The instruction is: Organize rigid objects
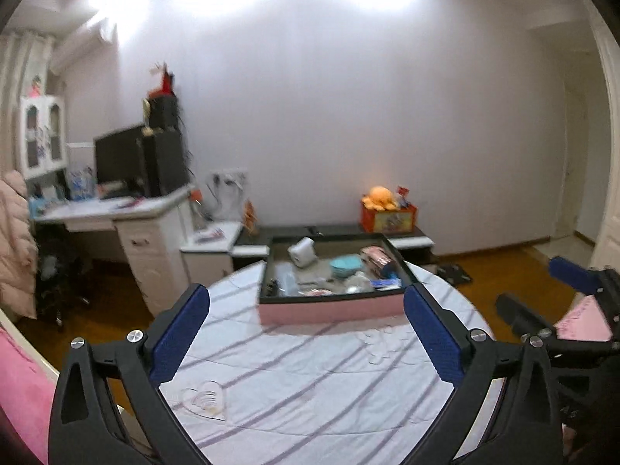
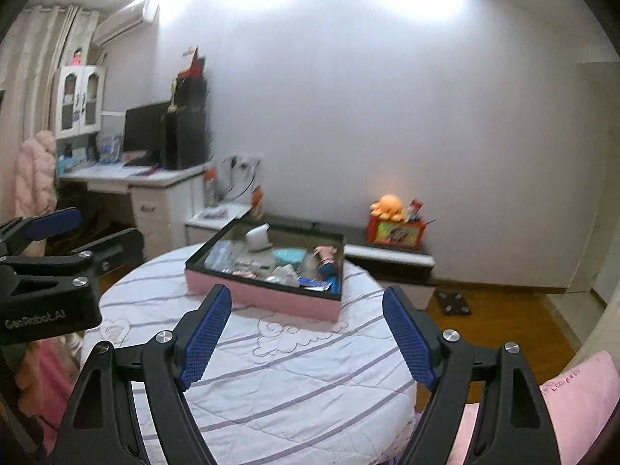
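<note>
A pink box with a black rim [image 1: 329,312] [image 2: 267,298] stands at the far side of a round table with a white, purple-striped cloth [image 1: 310,379] [image 2: 294,379]. It holds several small items: a white roll [image 1: 302,252] [image 2: 257,237], a teal dish [image 1: 346,265] [image 2: 288,254], a pink packet [image 1: 375,255] [image 2: 325,252] and blue items. My left gripper [image 1: 306,306] is open and empty, short of the box. My right gripper [image 2: 306,310] is open and empty, also short of the box. The left gripper also shows in the right wrist view [image 2: 58,232], and the right gripper in the left wrist view [image 1: 542,290].
A white desk with a monitor [image 1: 120,162] [image 2: 143,131] stands at the left wall. A low cabinet [image 1: 407,238] [image 2: 387,255] behind the table carries a red box with an orange plush [image 1: 381,197] [image 2: 389,205]. Pink fabric [image 2: 573,399] lies at the right.
</note>
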